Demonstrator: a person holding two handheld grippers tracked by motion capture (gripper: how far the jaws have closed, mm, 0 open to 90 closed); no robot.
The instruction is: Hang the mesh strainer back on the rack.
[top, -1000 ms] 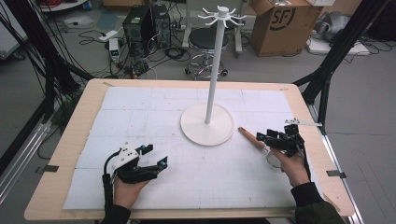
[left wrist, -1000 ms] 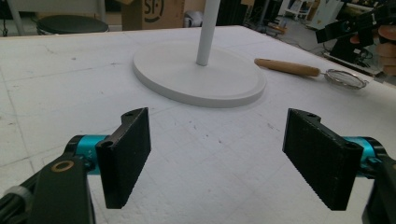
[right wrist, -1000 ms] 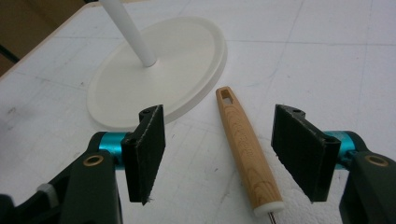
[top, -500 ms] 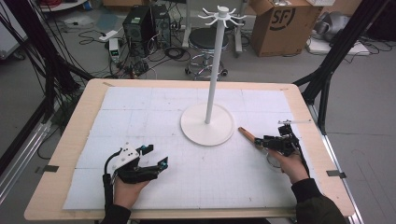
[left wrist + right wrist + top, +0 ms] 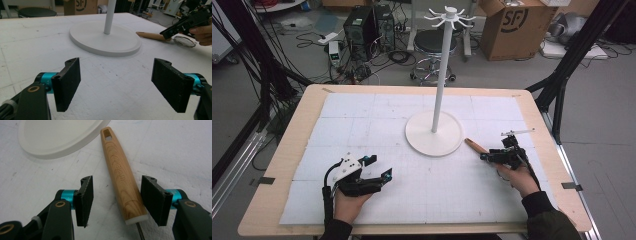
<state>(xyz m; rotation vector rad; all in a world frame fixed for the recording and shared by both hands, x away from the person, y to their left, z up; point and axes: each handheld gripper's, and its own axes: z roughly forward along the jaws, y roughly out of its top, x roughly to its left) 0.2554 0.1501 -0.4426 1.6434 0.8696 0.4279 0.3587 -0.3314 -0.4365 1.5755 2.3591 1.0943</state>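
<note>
A white foam-board mat [image 5: 362, 125] covers most of a wooden table [image 5: 297, 130]. On the mat, a little right of centre and toward the far side, stands a white hook stand [image 5: 439, 75]: a round flat base [image 5: 433, 133] with a thin upright pole topped by a ring of small hooks.

Just right of the base, near its right edge, lies a utensil with a wooden handle [image 5: 121, 173]. The handle has a hanging hole at its far end, printed lettering along its length, and a pale collar at its near end from which a thin metal shaft runs out. In the left gripper view a round wire-mesh head [image 5: 184, 41] lies on the mat beyond the handle, so the utensil looks like a small strainer.

The right gripper [image 5: 117, 200], held in the person's right hand [image 5: 517, 175], sits low over the mat at the right side of the table. Its jaws are partly open and straddle the near end of the handle, one pad on each side. The right pad is close against the wood or just touching it; the left pad stands clearly apart from it. The handle lies on the mat, not lifted.

The left gripper [image 5: 377, 168], held in the person's left hand [image 5: 349, 200], rests at the near left of the mat, well apart from the stand and the utensil. Its jaws are spread wide with nothing between them, and they face toward the stand's base.

On the floor beyond the table are a black stool [image 5: 434, 42], a computer case [image 5: 361, 25], loose cables and a cardboard box [image 5: 512, 25].
</note>
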